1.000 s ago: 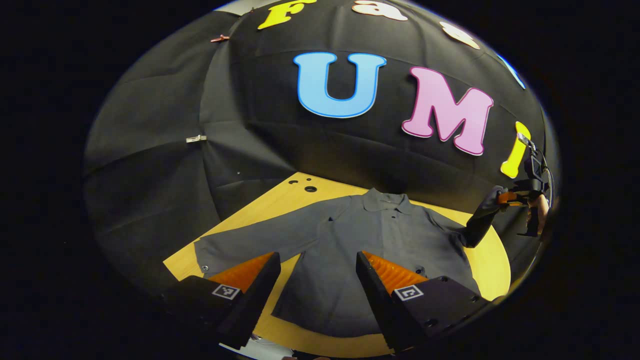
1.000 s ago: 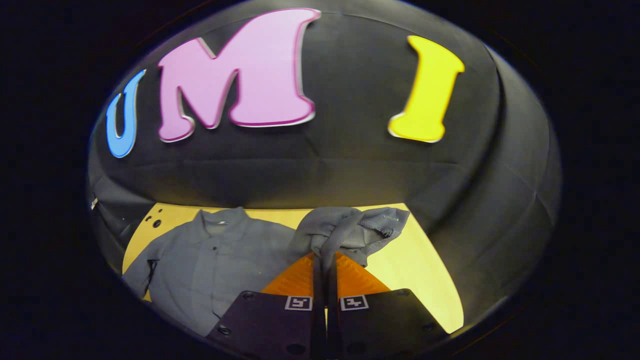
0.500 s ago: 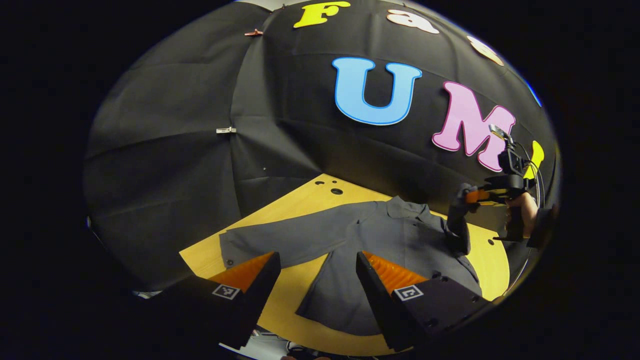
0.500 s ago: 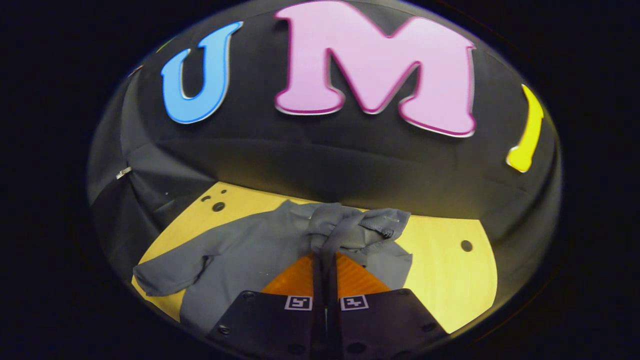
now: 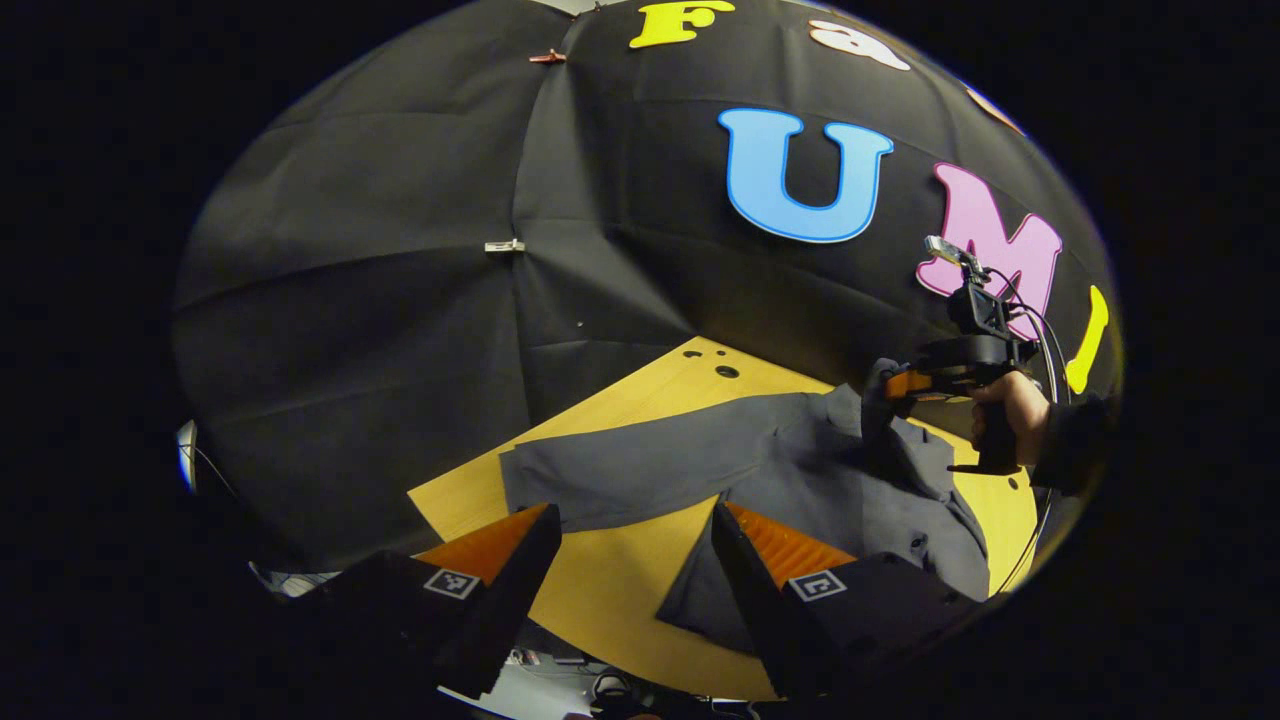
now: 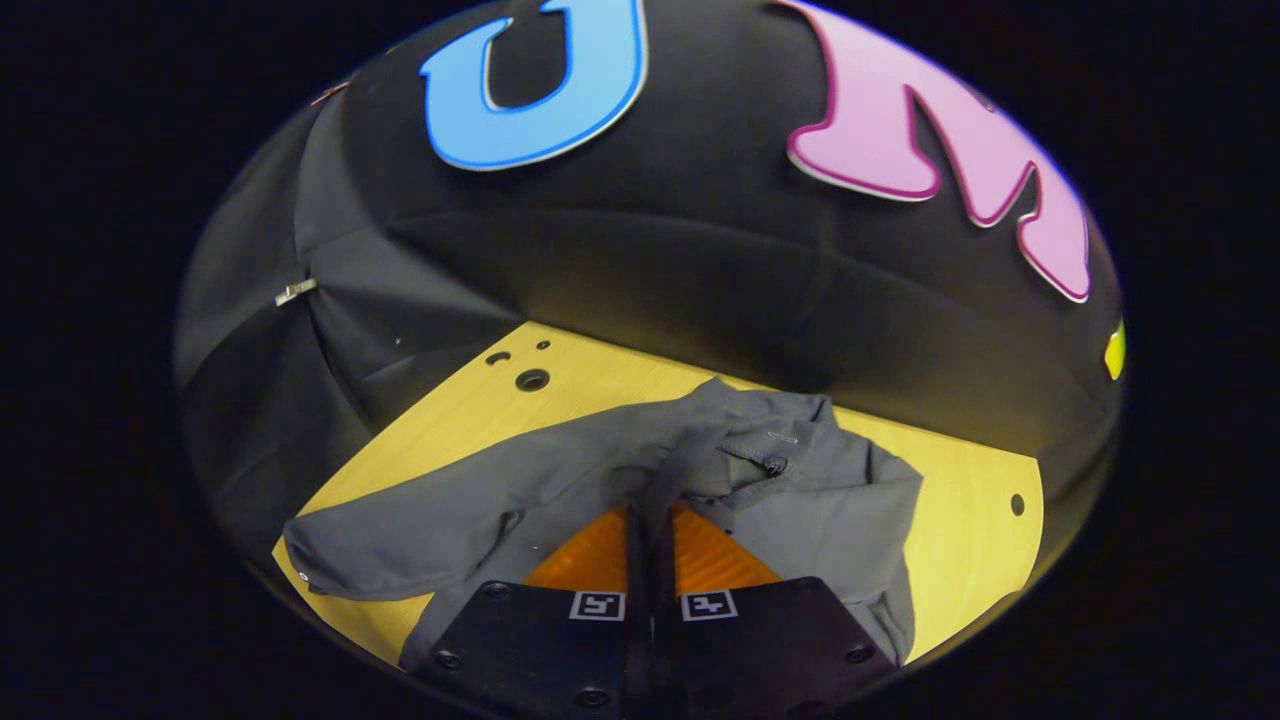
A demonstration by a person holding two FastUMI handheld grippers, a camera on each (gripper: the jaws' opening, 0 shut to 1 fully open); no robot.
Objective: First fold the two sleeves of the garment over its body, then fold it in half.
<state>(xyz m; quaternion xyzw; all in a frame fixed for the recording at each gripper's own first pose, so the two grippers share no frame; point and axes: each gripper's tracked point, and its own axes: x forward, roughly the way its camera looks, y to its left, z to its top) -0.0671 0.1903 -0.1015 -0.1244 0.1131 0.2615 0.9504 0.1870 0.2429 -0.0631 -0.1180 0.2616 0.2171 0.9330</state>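
Pinching a bunched sleeve (image 6: 735, 455) between closed fingers, the right gripper (image 6: 650, 520) holds it over the shirt (image 6: 560, 480) lying on the wooden table (image 6: 960, 520). The left gripper (image 5: 630, 530) hangs wide apart above the table's near edge, seemingly touching nothing, the other sleeve (image 5: 620, 470) stretched flat beyond it.

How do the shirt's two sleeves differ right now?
The left sleeve lies flat and stretched out on the table; the right sleeve is bunched and lifted over the shirt body. No gripper touches the left sleeve, and the left gripper is open; the right gripper pinches the right sleeve. Both are the same grey fabric.
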